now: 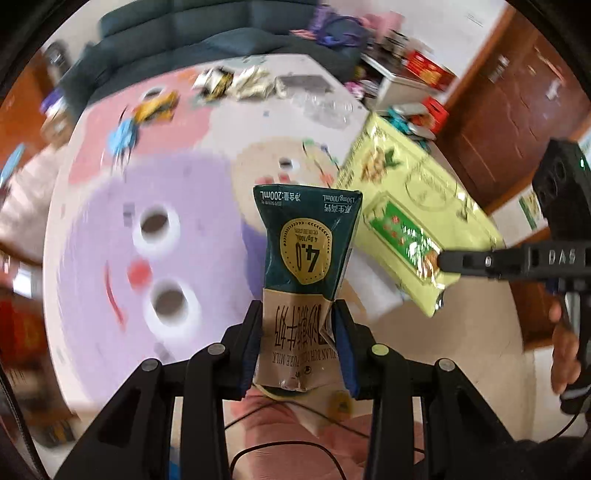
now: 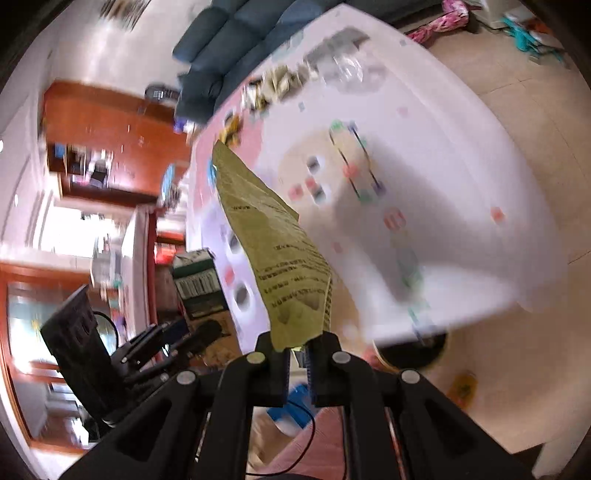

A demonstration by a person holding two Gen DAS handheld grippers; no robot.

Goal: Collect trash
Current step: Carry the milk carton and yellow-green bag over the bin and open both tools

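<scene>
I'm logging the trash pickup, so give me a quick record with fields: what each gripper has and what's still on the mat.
left gripper: shut on a crushed green milk carton
right gripper: shut on a flat yellow-green snack bag
play mat: crumpled wrappers and clear plastic at the far edge
background: dark blue sofa

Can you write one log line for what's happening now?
left tool: shut on milk carton | right tool: shut on yellow wrapper | wrappers left on mat
</scene>
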